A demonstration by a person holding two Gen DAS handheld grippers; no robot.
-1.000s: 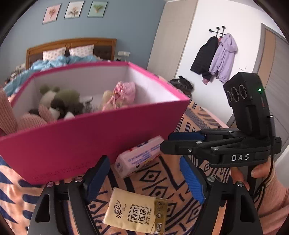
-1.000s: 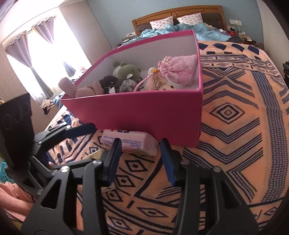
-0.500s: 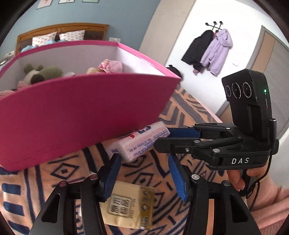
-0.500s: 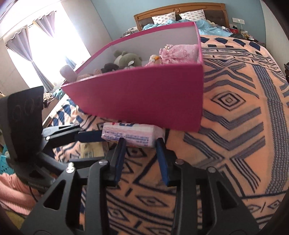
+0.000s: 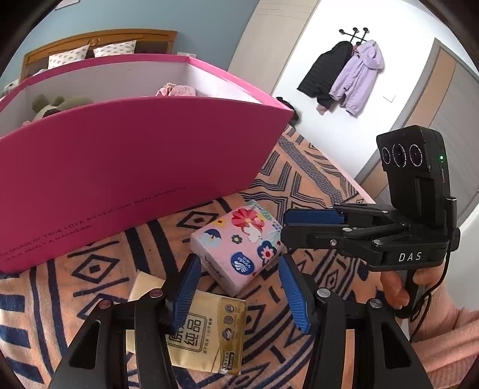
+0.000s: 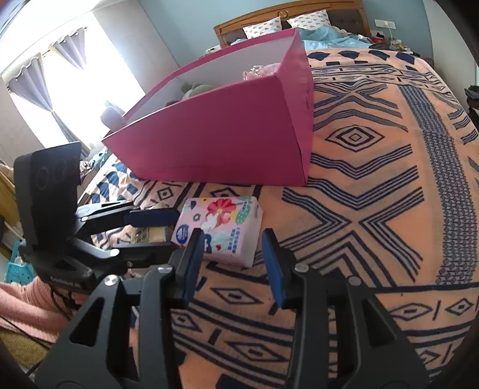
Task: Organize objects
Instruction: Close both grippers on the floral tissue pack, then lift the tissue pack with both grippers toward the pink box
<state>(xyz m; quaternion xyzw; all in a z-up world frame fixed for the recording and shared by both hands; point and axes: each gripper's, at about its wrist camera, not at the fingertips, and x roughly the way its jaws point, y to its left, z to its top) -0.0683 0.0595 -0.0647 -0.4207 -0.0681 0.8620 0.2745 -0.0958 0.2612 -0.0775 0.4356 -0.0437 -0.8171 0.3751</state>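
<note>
A pink floral tissue pack (image 5: 239, 245) lies on the patterned bedspread in front of the pink box (image 5: 125, 161); it also shows in the right wrist view (image 6: 221, 224). A yellow tissue pack (image 5: 206, 326) lies just in front of it, partly under my left gripper (image 5: 239, 287), which is open and empty right above both packs. My right gripper (image 6: 233, 260) is open and empty, its fingers close on either side of the floral pack's near end. The box (image 6: 227, 134) holds plush toys (image 5: 60, 104) and a pink pouch (image 5: 176, 89).
The orange and navy bedspread (image 6: 374, 179) stretches to the right of the box. A wooden headboard with pillows (image 6: 287, 21) stands behind. Coats (image 5: 344, 74) hang on the wall by a door. A curtained window (image 6: 60, 74) is at the left.
Both grippers have dropped lower and closer to the tissue packs. The floral pack now lies flat with its printed top up, out from the box wall. The left fingers stand narrower than a second ago.
</note>
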